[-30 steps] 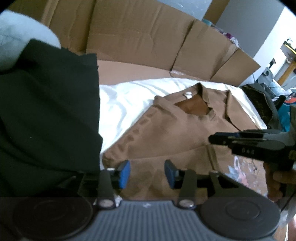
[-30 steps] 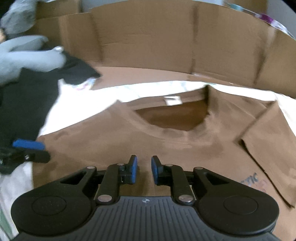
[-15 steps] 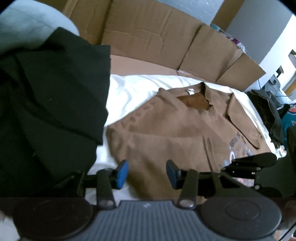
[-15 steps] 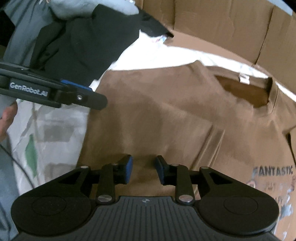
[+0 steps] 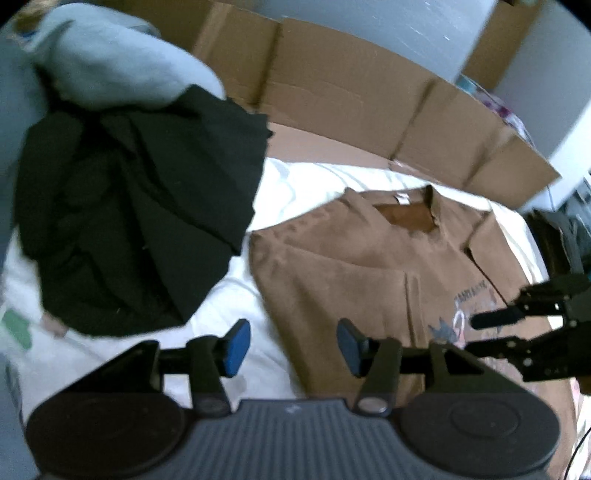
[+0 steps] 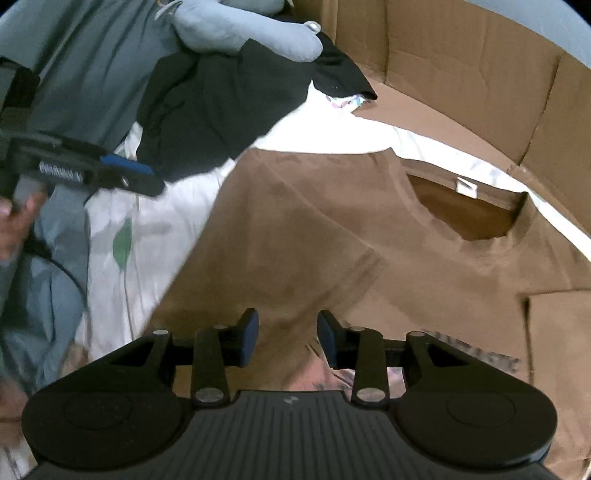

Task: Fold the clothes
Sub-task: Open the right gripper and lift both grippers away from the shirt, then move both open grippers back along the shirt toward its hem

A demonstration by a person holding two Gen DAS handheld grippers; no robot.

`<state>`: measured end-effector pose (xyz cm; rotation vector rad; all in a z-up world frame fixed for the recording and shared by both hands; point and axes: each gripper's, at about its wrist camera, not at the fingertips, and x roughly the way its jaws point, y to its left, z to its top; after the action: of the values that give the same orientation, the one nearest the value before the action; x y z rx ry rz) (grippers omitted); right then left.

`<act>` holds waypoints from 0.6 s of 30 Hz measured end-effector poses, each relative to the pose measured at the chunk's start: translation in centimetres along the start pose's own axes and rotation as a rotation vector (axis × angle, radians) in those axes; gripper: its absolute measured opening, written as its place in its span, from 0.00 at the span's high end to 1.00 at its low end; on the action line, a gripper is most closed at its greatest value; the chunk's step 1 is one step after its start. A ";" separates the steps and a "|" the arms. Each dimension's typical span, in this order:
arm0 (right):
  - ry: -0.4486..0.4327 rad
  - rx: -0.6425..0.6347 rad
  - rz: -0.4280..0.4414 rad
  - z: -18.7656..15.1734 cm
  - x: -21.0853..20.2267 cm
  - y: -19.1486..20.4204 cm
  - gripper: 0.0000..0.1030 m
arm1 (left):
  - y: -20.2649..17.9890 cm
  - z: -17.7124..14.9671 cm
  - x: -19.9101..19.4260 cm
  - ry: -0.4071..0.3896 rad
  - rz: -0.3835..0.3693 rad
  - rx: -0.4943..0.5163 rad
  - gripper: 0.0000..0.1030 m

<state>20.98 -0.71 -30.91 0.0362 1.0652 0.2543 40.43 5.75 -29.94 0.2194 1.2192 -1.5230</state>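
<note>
A brown T-shirt (image 5: 351,266) (image 6: 295,221) lies flat on a white sheet (image 5: 303,181), neck toward the cardboard, with both sleeves folded in over its body. A printed motif (image 5: 458,321) shows on its lower part. My left gripper (image 5: 293,345) hovers open above the shirt's left edge and holds nothing. My right gripper (image 6: 288,334) hangs above the shirt's lower middle; its jaws are opening and nothing is between them. In the left wrist view the right gripper (image 5: 476,334) floats over the print. One left-gripper finger (image 6: 140,177) shows at the left of the right wrist view.
A crumpled black garment (image 5: 129,221) (image 6: 221,103) lies left of the shirt, with a pale blue-grey one (image 5: 110,62) (image 6: 251,33) on top. Cardboard walls (image 5: 351,92) (image 6: 461,74) close the far side. Dark clothes (image 5: 554,236) sit at the right. A person's hand (image 6: 14,229) holds the left gripper.
Both grippers have risen and drawn back from the shirt. The right jaws have spread wider. Both views have swung left, so more of the black pile shows.
</note>
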 end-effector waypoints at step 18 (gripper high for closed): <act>0.008 -0.105 -0.026 -12.2 -11.3 -9.1 0.57 | -6.8 -5.6 -2.2 0.064 0.133 -0.039 0.48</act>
<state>6.94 -13.24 -28.53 -0.0725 1.0582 0.2867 33.12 10.41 -27.09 0.3190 1.2584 -1.3849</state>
